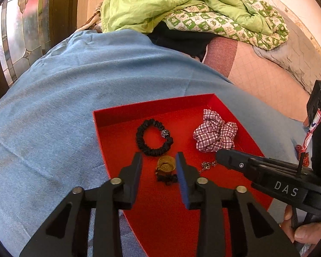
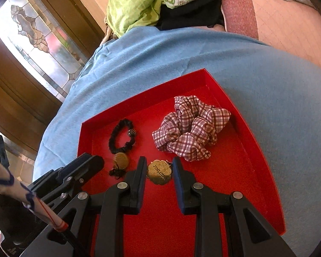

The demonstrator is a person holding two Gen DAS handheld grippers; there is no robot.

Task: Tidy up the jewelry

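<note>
Red tray [image 1: 222, 107]: shallow, matte, thin upright walls, lying on a blue felt-like cloth [image 1: 75, 85]. You see bare red floor in its near part and along its right side in the right wrist view.

Black scrunchie [image 1: 153, 137]: ruched fabric ring with a small sparkly bead on its right side, lying flat toward the far left of the tray, clear of the far wall.

Checked scrunchie [image 2: 192, 126]: bunched maroon-and-white plaid fabric, far right of the tray, close to the right wall.

Gold round piece [image 1: 166, 164]: metallic, grainy face, a dark tassel-like tuft on its near side, so its long axis runs near to far. It lies just near of the black scrunchie.

Your left gripper [image 1: 159, 167]: black frame, blue pads, jaws spread wide, one finger on each side of the gold round piece; the right pad sits very close to it, and contact cannot be told.

Gold scalloped medallion [image 2: 159, 172]: flat, dull brass, stamped lettering running diagonally, a small loop at its far right edge.

Your right gripper [image 2: 159, 171]: jaws set wide, flanking the medallion without a visible grip.

Small chain with a clasp [image 1: 207, 165]: thin links, lying by the right gripper's tip in the left wrist view.

Green quilt [image 1: 182, 2]: crumpled, far beyond the cloth.
</note>
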